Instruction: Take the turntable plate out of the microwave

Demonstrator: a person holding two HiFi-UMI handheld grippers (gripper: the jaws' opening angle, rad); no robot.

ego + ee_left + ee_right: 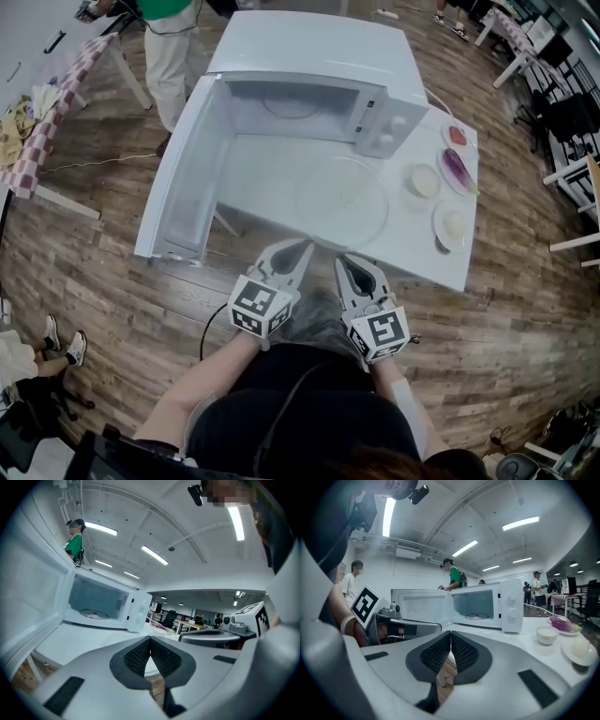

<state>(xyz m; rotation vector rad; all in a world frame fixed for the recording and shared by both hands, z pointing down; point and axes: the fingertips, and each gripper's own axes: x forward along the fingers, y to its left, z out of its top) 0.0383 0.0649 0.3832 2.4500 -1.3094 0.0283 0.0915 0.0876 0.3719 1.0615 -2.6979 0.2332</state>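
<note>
The turntable plate (342, 202) already lies outside the microwave (309, 56), flat on the white table (441, 267) straight ahead of both sets of fingertips, its near rim just beyond them. The step in hand therefore looks like clearing away from a finished placement. The left gripper (304, 247) is clenched with its ribbed pads (138, 656) meeting at the tip and nothing between them, and the right gripper (345, 260) is clenched and empty in the same way. To do this well, both tips should lift and come back toward the person together, passing above the near rim. A low, forward sweep could clip the glass and slide it. The plate sits close to the table's front edge, on the fingers' side, so any nudge should be away from that edge, not toward it. The open door (183, 178) stands out beyond the left fingers, so that hand has less room to swing outward. The plate itself is a clear, round glass disc with a faint raised rim, almost invisible against the white top and likely slick and brittle. It lies level and well apart from the small dishes (457, 225) off beyond the right fingers. Far ahead, only the roller ring (92, 614) shows on the oven floor.
</note>
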